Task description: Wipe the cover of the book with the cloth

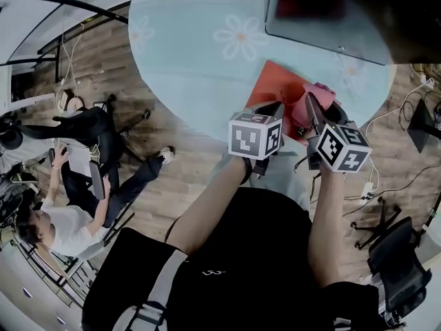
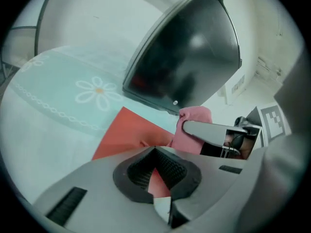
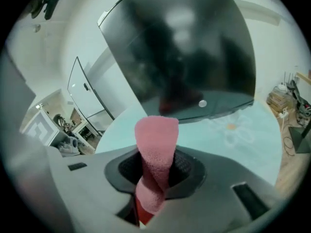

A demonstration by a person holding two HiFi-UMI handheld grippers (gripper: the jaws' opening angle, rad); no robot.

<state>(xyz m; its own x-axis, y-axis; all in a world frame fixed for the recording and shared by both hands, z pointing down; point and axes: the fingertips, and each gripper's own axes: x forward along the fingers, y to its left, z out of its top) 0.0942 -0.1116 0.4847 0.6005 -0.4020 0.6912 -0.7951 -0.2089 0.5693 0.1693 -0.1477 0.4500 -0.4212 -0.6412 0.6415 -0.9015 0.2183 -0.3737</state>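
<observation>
Four entries: round table in pale-blue daisy-print covering; thin red book at its near edge, clamped by left gripper; right gripper, closed on pink terry cloth at book's right side. Judged: wiping about to start; next, press cloth flat, sweep across cover.

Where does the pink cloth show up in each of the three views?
Head view: pink cloth right of centre, over the red book, held by the right hand-held gripper.
Left gripper view: cloth right of centre, behind that gripper's jaw.
Right gripper view: cloth at centre, clamped between the jaws.
Shared landmark: the dark screen beyond the cloth.
</observation>
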